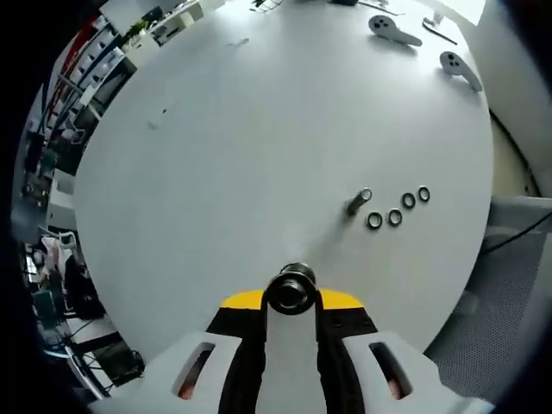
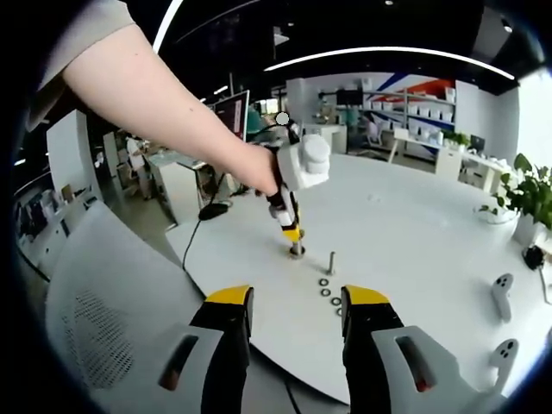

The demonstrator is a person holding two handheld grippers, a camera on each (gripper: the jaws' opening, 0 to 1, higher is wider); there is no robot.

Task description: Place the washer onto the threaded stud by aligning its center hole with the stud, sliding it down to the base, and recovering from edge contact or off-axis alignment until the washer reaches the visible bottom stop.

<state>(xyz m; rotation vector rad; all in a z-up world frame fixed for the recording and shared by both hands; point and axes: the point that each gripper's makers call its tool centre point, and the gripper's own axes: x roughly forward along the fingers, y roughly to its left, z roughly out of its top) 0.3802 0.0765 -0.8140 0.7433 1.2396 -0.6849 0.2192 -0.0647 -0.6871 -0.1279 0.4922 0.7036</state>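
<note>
In the left gripper view my left gripper (image 1: pixel 291 297) has its jaws pressed around a dark round piece (image 1: pixel 291 291) at six o'clock, which I take to be a stud base or holder, though I cannot tell for sure. Up at about three o'clock on the white bench (image 1: pixel 259 129) stands the threaded stud (image 1: pixel 358 203), a washer already at its top, with three loose washers (image 1: pixel 395 217) lying in a short row just beside it. Two white controllers (image 1: pixel 392 28) rest near one o'clock.

In the right gripper view my right gripper (image 2: pixel 295 312) hangs with jaws spread and empty at six o'clock. Just beyond them lie the washers (image 2: pixel 327 291), with the stud (image 2: pixel 332 262) upright behind. My left gripper (image 2: pixel 295 233) stands tip down on the bench at eleven o'clock of the stud.

To do this well, I judge I should pinch one washer by its rim, keep it level, centre the hole over the stud, and wiggle gently if an edge catches.
</note>
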